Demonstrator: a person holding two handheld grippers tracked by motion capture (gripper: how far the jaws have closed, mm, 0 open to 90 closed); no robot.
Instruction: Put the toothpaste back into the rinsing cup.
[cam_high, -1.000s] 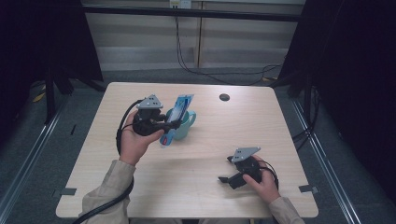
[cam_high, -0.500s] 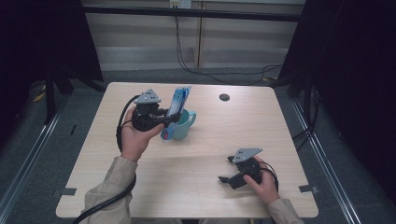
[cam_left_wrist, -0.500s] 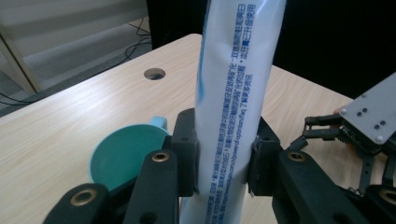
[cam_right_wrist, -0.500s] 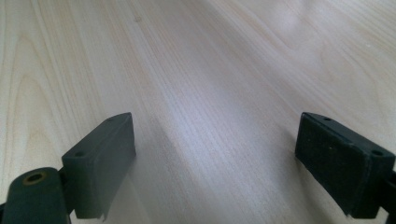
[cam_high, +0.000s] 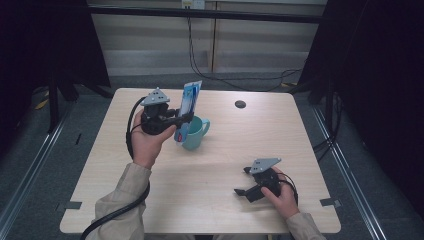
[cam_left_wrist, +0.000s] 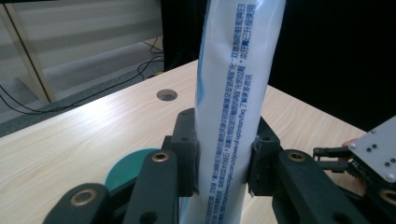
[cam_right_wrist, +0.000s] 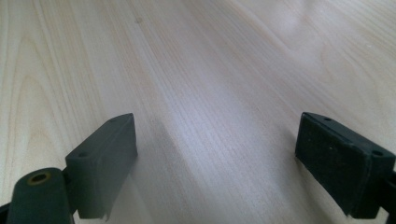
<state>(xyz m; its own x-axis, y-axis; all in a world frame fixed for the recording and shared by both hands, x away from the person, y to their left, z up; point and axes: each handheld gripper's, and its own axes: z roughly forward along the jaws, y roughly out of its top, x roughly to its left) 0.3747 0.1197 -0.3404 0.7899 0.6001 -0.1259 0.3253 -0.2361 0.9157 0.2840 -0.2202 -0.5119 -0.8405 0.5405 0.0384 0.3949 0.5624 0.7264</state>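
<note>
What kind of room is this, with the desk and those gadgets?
Likely a lab recording booth: a bare wooden table ringed by black curtains, cables on the floor, and handheld grippers, the left gripper holding a tube over a mug.

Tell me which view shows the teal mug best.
High view: the whole teal mug shows there, upright on the table, handle included, with the left gripper holding the tube over it. The left gripper view gives a teal sliver of it behind the jaws. The right gripper view looks at bare tabletop.

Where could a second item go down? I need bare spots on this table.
Bare wood lies between the teal mug and the right gripper, and right of the mug below the hole. It is crowded around the left gripper clamping the tube.
</note>
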